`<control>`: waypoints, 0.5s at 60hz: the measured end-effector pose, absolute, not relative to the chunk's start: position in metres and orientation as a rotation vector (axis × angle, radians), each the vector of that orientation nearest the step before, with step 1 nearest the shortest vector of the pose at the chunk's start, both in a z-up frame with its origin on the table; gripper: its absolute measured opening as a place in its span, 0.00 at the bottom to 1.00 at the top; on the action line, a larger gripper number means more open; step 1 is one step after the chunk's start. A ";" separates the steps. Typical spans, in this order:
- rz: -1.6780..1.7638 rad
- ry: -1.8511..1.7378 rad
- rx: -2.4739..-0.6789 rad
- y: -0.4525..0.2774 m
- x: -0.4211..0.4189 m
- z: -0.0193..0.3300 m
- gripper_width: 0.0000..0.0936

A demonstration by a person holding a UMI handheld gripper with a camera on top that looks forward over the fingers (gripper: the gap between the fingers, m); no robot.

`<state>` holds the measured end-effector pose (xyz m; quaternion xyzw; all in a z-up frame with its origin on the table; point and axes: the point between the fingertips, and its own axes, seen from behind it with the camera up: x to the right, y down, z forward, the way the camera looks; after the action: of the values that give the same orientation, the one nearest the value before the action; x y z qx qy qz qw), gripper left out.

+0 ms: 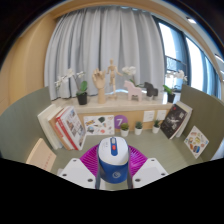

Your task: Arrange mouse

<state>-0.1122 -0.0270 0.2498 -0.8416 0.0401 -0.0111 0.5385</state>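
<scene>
Grey-green desk before grey curtains, books far left, potted plant behind; gripper clenched on white-blue computer mouse between its pink pads.

Grey curtains beside bright windows

A white-and-blue mouse sits lengthwise between the gripper's fingers. Pink pads flank it. Contact cannot be judged.
</scene>
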 end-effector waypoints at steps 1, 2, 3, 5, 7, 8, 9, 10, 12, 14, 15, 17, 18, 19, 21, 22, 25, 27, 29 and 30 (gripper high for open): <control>-0.011 0.086 -2.012 -0.025 -0.127 0.244 0.39; 0.006 0.078 -2.023 -0.024 -0.141 0.236 0.39; 0.023 0.072 -2.033 -0.022 -0.156 0.229 0.39; 0.049 0.059 -2.055 -0.022 -0.179 0.210 0.39; 0.060 0.051 -2.084 -0.022 -0.200 0.190 0.39; 0.064 0.047 -2.098 -0.021 -0.209 0.180 0.39; 0.067 0.044 -2.112 -0.021 -0.218 0.169 0.39; 0.072 0.039 -2.124 -0.022 -0.225 0.156 0.39; 0.077 0.038 -2.164 -0.022 -0.242 0.134 0.39; 0.086 0.034 -2.205 -0.024 -0.256 0.110 0.39; 0.092 0.034 -2.221 -0.026 -0.262 0.100 0.39; 0.098 0.038 -2.245 -0.028 -0.271 0.082 0.39; 0.098 0.036 -2.257 -0.030 -0.274 0.073 0.39; 0.097 0.029 -2.269 -0.033 -0.276 0.064 0.39; 0.090 0.023 -2.293 -0.035 -0.282 0.047 0.39; 0.088 0.019 -2.303 -0.036 -0.284 0.040 0.39; 0.086 0.015 -2.328 -0.040 -0.289 0.021 0.39; 0.085 0.018 -2.345 -0.042 -0.291 0.010 0.39; 0.076 0.022 -2.356 -0.046 -0.290 0.002 0.39; 0.070 0.023 -2.357 -0.046 -0.289 -0.001 0.39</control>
<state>-0.2892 -0.0463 -0.0014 -0.9238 0.0090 0.0275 0.3817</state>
